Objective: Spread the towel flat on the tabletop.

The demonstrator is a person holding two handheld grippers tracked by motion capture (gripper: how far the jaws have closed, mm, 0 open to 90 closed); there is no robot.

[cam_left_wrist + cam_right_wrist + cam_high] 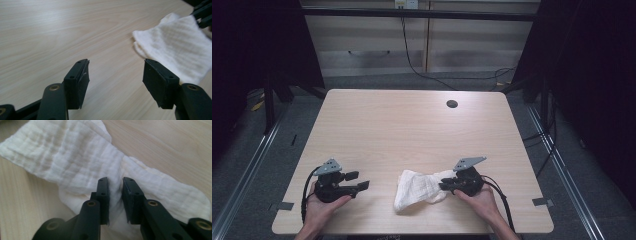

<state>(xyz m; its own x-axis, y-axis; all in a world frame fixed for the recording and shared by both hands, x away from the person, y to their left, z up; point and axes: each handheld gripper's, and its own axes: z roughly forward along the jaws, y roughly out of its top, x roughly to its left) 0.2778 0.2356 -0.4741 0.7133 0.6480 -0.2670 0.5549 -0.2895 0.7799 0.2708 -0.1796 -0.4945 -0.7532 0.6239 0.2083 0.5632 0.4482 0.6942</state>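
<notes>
A crumpled white cloth (419, 189) lies near the front edge of the pale wooden surface (412, 130). The right hand-held gripper (446, 186) has its jaws a narrow gap apart around a fold of the cloth – whether the pads press it is unclear. The left hand-held gripper (361, 181) – jaws wide apart, holding nothing – rests well apart from it.

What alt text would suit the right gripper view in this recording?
Two black jaws of the right gripper stand a narrow gap apart over a bunched fold of a white woven cloth. The cloth lies crumpled on a light wooden table, spreading to the upper left and lower right.
</notes>
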